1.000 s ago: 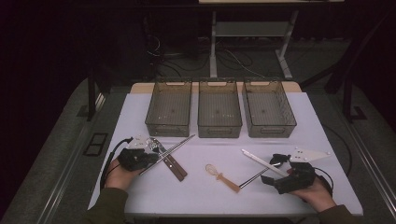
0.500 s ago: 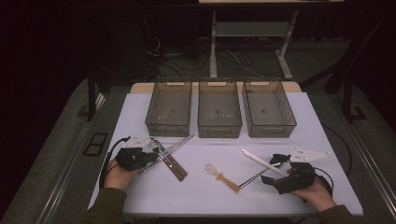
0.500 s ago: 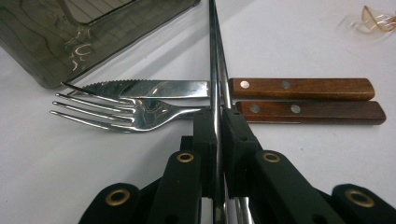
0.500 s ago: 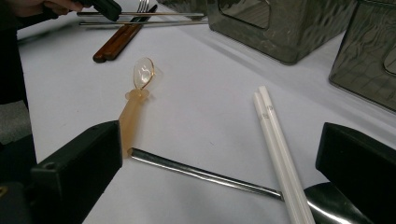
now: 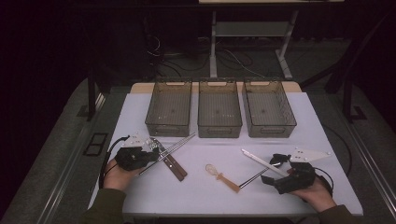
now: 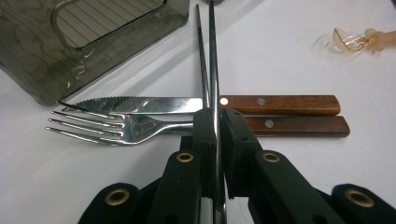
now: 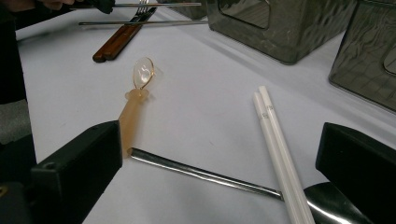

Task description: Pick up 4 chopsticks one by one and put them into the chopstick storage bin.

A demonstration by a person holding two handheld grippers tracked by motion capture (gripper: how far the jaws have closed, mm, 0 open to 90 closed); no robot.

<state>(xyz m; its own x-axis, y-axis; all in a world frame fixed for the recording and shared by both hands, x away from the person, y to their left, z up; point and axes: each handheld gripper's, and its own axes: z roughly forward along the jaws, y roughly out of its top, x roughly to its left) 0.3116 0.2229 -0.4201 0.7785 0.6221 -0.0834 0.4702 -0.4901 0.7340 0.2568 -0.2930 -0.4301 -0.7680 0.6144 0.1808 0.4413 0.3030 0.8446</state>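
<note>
My left gripper (image 5: pixel 152 156) sits at the table's left, shut on a pair of thin metal chopsticks (image 5: pixel 180 142). In the left gripper view the jaws (image 6: pixel 215 116) pinch the chopsticks (image 6: pixel 208 56), which cross above a wooden-handled knife (image 6: pixel 149 103) and fork (image 6: pixel 93 123) lying side by side. My right gripper (image 5: pixel 274 169) rests at the right, open; between its jaws (image 7: pixel 219 144) lie a metal spoon's handle (image 7: pixel 201 175) and two white chopsticks (image 7: pixel 275 135). A small amber spoon (image 7: pixel 137 93) lies in the middle of the table.
Three empty smoky plastic bins (image 5: pixel 219 114) stand in a row at the back of the white table (image 5: pixel 196 196). The left bin's corner (image 6: pixel 88 42) is close beyond the fork. A dark floor with cables and table legs lies behind.
</note>
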